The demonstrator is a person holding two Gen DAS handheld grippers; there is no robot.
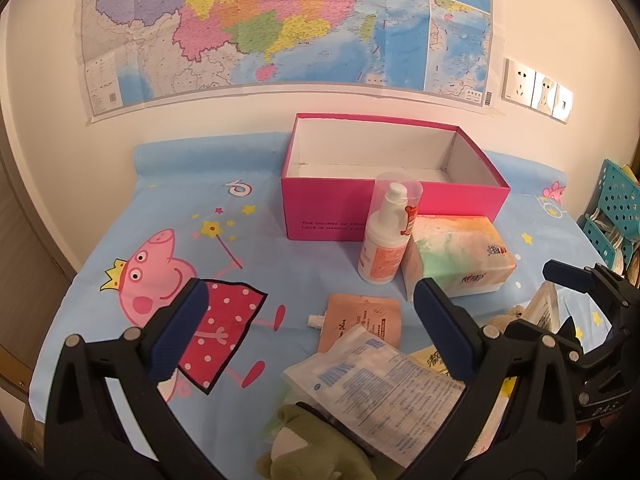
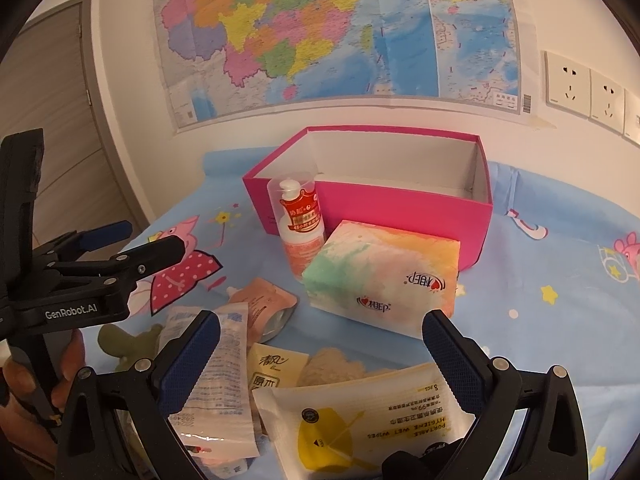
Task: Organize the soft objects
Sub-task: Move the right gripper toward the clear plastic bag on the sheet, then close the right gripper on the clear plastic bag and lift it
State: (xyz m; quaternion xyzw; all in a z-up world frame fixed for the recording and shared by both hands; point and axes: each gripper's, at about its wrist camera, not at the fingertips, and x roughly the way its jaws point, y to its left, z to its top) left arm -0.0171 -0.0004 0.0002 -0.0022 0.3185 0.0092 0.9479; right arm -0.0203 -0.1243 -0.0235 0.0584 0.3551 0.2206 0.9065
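Observation:
An open, empty pink box (image 1: 360,216) (image 2: 400,216) stands at the back of the blue cartoon cloth. In front of it stand a white pump bottle (image 1: 386,240) (image 2: 302,228) and a pastel tissue pack (image 1: 456,252) (image 2: 384,276). A pile lies near me: a peach spout pouch (image 1: 364,320) (image 2: 264,304), a white printed packet (image 1: 384,392) (image 2: 216,380), a green plush toy (image 1: 312,444) (image 2: 128,344), a wet wipes pack (image 2: 360,420), a yellow tissue packet (image 2: 272,368) and a beige plush (image 2: 332,364). My left gripper (image 1: 312,320) is open above the pile. My right gripper (image 2: 320,356) is open over the wipes.
A map hangs on the wall (image 1: 280,28) with sockets (image 1: 536,90) to the right. A teal perforated basket (image 1: 616,208) stands at the right edge. A door (image 2: 52,120) is at the left. The left gripper also shows in the right wrist view (image 2: 132,244).

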